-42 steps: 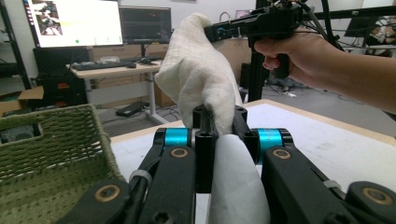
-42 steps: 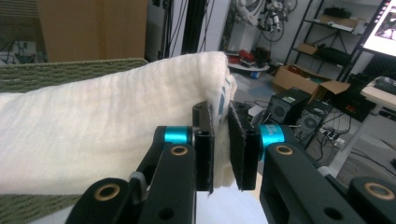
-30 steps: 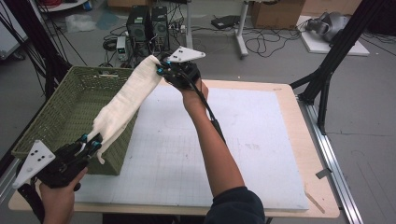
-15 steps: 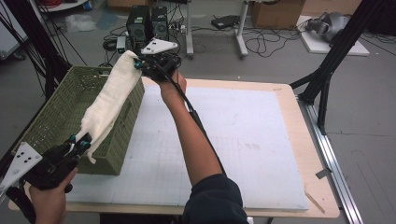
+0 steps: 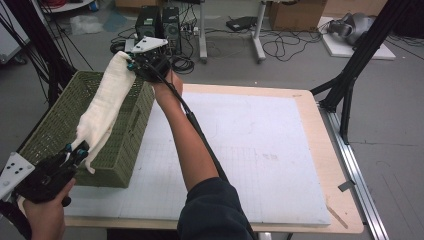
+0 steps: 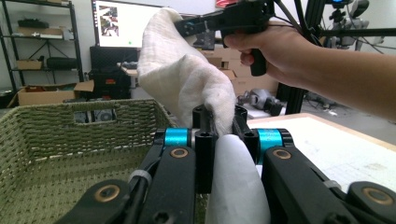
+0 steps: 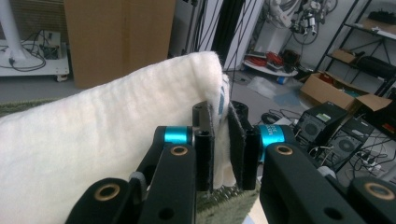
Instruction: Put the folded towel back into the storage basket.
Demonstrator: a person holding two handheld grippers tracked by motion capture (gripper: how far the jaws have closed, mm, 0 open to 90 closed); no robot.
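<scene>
a long cream-white terry cloth towel is stretched in the air between the two grippers, sloping over the near right wall of a green woven plastic basket that sits on the left part of the table. the left gripper, held low at the near left corner, has its jaws pinched on the lower end of the towel; a short tail of cloth hangs below the jaws against the basket's outer wall. in the left gripper view the jaws stand narrow with the cloth bunched between them, the towel rising away toward the other gripper. the right gripper, held high above the basket's far right corner with the arm reaching across the table, is clamped on the upper end of the towel. in the right gripper view its jaws grip the folded edge, the towel spreading to the left. a white foam mat covers the light wooden table
</scene>
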